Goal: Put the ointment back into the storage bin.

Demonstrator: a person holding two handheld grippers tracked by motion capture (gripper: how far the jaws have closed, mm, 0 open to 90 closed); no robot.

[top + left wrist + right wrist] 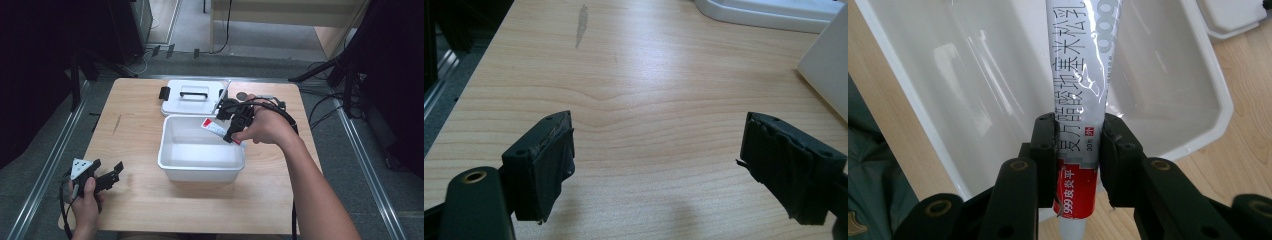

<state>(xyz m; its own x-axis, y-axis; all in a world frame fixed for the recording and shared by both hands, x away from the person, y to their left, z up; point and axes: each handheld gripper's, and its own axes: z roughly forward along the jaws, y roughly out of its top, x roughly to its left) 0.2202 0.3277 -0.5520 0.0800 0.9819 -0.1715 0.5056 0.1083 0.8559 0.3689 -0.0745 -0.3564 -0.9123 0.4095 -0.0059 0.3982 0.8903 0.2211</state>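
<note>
A person's right gripper [233, 131] pinches a silver-and-red ointment tube [1082, 107] across its lower body and holds it slanted over the open white bin [169, 165], the far end of the tube above the bin's interior, the capped end trailing back over the near right rim. The grip sits low on a soft, glossy tube — it could well slide or swing between the jaws, and a release from here might leave it propped on the rim or tipping out onto the bench [135, 150] rather than lying flat inside. Squeezing harder to stop a slip would likely crease the tube.

The bin's white lid [192, 97] with its black latch lies just behind the bin, clear of the opening; a small dark round object sits on the bench behind the right hand, too small to make out. The left gripper [656, 165] rests at the bench's near left corner, jaws spread wide over bare wood with nothing between them — well apart from the bin. Nothing blocks the drop itself.
</note>
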